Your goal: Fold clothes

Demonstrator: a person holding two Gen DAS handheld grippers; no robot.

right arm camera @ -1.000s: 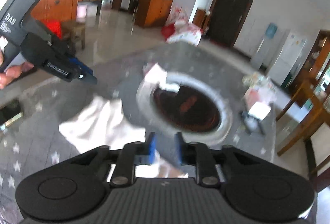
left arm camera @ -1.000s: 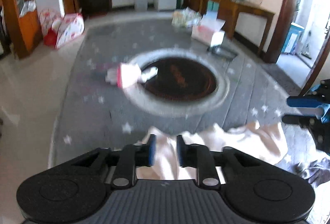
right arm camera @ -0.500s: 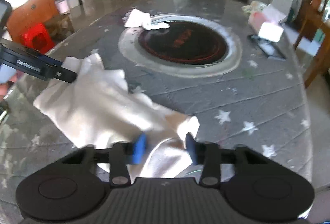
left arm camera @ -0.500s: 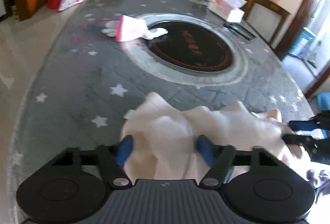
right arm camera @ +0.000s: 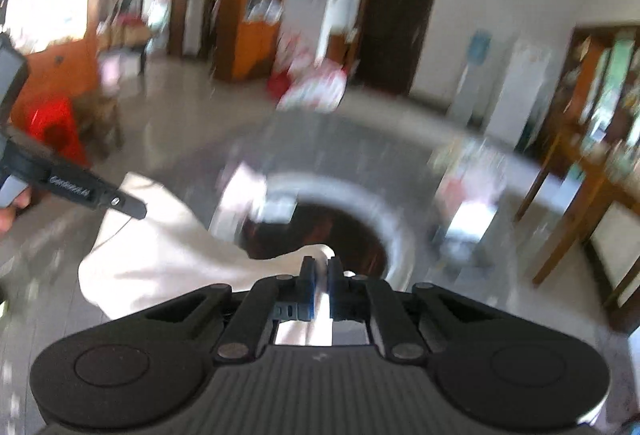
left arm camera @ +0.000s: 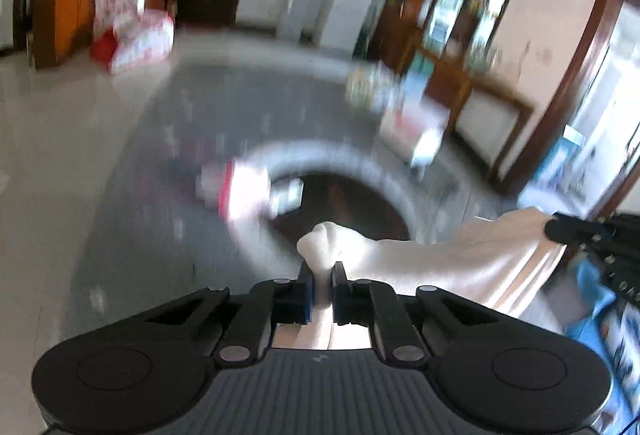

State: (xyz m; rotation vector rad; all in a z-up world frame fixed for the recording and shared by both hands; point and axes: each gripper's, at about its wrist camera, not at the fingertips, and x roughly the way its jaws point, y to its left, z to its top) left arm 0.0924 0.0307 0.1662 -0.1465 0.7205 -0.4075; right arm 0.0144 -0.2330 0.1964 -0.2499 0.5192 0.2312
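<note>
Left hand-held gripper clamped tight on a bunched corner of the cream garment, blue pads squeezing a soft knot of fabric that bulges just past the tips. Right hand-held gripper likewise closed on another bunch of the same cloth, a pale fold poking out between its jaws.

From the left hand-held gripper, garment running off to the right, stretched toward the black finger of the other tool at the far edge of that view. From the right hand-held gripper, same cloth spreading leftward and sagging below, toward the left tool's dark finger. Long axis therefore lying straight between the two grips, held up off the grey desk, sagging slightly in the middle. Neither grip nearer: each already on one end.

Probably the lift-and-spread step before a fold; next move likely hinging on keeping that span level and taut enough to lay flat.

Fabric: thin, matte, soft, creasing in shallow ripples, no print visible. Beyond the garment, a dark round inset with a pale ring in the star-speckled desk, a small pink-and-white item at its rim. Heavy motion blur; finer detail not readable.
</note>
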